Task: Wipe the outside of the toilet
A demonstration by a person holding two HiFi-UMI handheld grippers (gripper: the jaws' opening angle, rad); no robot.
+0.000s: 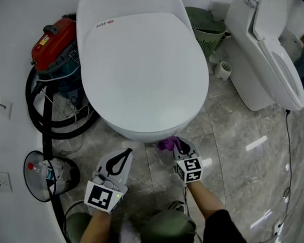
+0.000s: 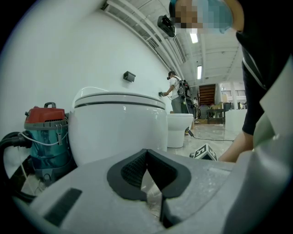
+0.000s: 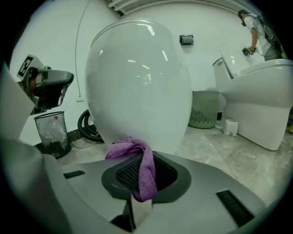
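Your right gripper is clamped on a purple cloth. The cloth bunches over the jaws and lies against the lower front of the toilet bowl. Your left gripper sits near the right one, short of the bowl, its jaws together at the tips with nothing between them. The toilet stands directly ahead of you, lid down. Its long axis runs from the wall towards you, rounded nose facing you. A red-topped vacuum cleaner stands beside it on your left.
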